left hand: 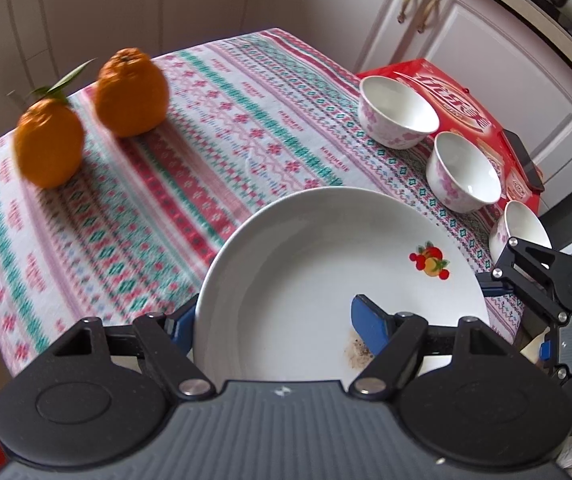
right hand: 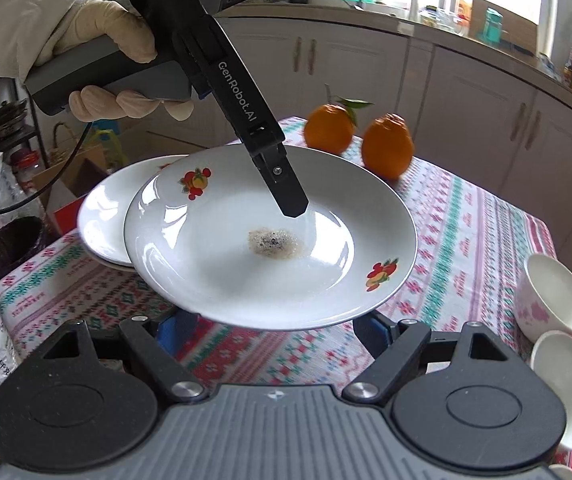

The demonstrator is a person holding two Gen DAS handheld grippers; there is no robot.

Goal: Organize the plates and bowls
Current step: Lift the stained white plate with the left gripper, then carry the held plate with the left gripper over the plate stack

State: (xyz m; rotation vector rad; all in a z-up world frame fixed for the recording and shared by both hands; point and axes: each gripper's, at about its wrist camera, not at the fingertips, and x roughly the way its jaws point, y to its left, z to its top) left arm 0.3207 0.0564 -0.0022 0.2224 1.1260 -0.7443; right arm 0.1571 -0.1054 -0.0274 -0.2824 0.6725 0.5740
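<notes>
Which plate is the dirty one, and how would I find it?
Start at the table with the patterned cloth and find the two oranges. In front of them are two white plates; the left gripper holds the nearer plate by its rim. Only that plate has a brownish smudge in the middle.

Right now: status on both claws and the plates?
Left claw clamped on rim of white fruit-print plate, lifted off table. Right claw open, under that plate. Second white plate behind; crumb smear on lifted one.
</notes>
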